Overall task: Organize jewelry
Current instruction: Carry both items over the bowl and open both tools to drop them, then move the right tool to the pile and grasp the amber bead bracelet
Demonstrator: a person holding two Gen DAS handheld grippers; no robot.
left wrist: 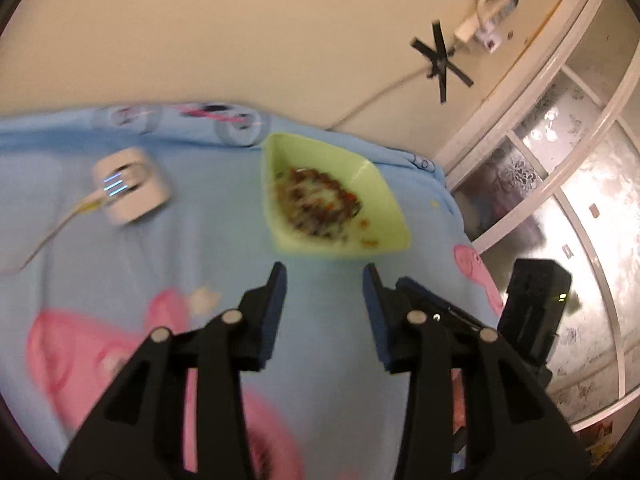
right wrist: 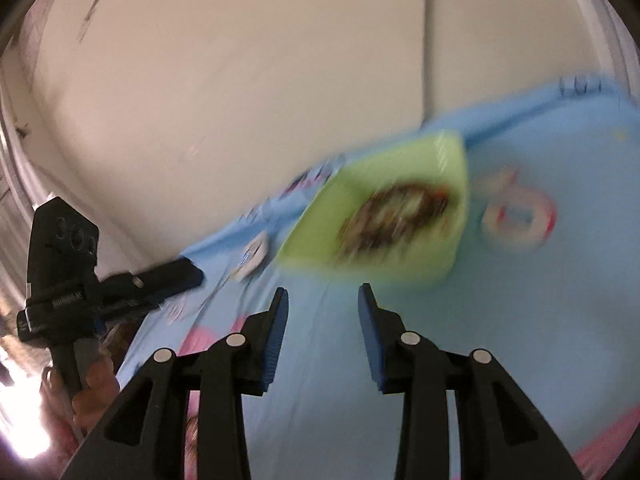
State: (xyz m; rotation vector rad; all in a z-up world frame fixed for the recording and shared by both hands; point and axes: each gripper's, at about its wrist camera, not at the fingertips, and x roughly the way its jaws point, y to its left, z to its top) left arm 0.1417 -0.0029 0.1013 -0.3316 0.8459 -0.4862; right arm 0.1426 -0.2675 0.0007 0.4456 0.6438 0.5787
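Observation:
A light green square dish [left wrist: 384,184] sits on a blue cartoon-print cloth [left wrist: 208,248] and holds a brown beaded bracelet [left wrist: 318,200] with red and orange beads. My left gripper [left wrist: 324,276] is open and empty, just short of the dish's near edge. In the right wrist view the same dish [right wrist: 320,236] and bracelet [right wrist: 394,216] appear blurred. My right gripper [right wrist: 322,294] is open and empty, just before the dish. The left gripper also shows in the right wrist view, at the left [right wrist: 176,276].
A white charger block [left wrist: 132,188] with a cable lies left of the dish. A red and white ring-shaped object [right wrist: 520,220] lies right of the dish. A beige wall with taped cables [left wrist: 440,60] stands behind. A window frame [left wrist: 560,160] is at the right.

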